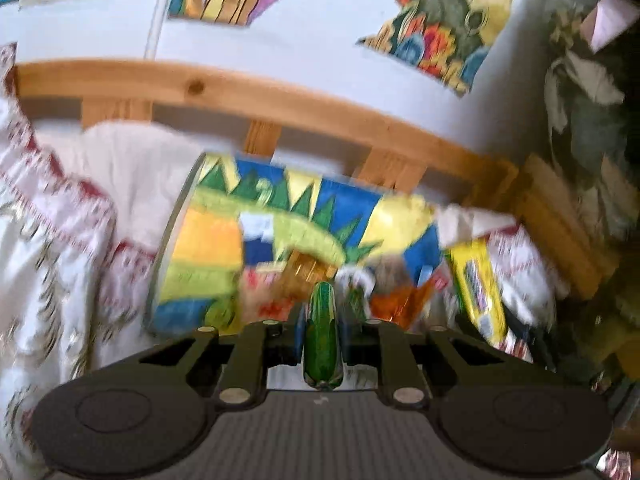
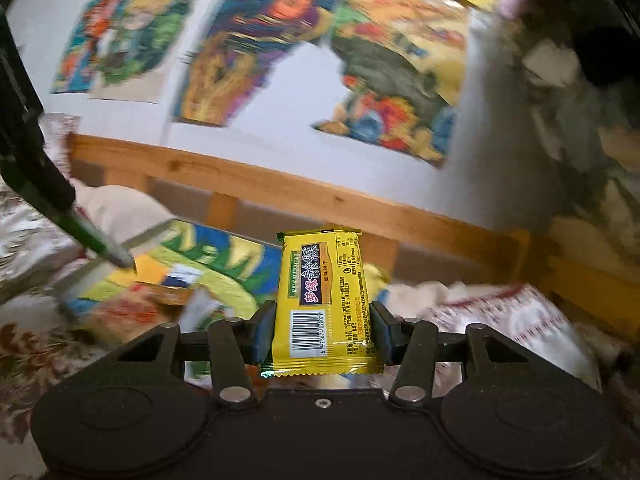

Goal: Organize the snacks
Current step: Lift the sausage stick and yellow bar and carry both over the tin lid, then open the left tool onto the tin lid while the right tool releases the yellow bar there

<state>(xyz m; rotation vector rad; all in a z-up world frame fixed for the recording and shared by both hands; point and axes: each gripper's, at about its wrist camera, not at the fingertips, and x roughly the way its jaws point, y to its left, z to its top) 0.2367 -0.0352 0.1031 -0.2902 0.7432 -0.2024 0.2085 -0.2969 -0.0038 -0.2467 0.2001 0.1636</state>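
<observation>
Right gripper (image 2: 322, 330) clamps yellow barcoded snack pack (image 2: 323, 304); left gripper (image 1: 323, 334) pinches green packet (image 1: 322, 340) edge-on.

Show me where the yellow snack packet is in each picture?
Left wrist view: yellow snack packet sits low at the right, blurred, beside the colourful board.
Right wrist view: it stands upright at centre, between the right gripper's fingers.
Shared landmark: the wooden rail.

The snack packet (image 2: 324, 300) is yellow with a dark label band and a white barcode; the other packet (image 1: 322, 344) is glossy green; the box (image 1: 280, 232) carries blue, yellow and green zigzag patterns; the rail (image 1: 280, 104) is orange-brown wood.
</observation>
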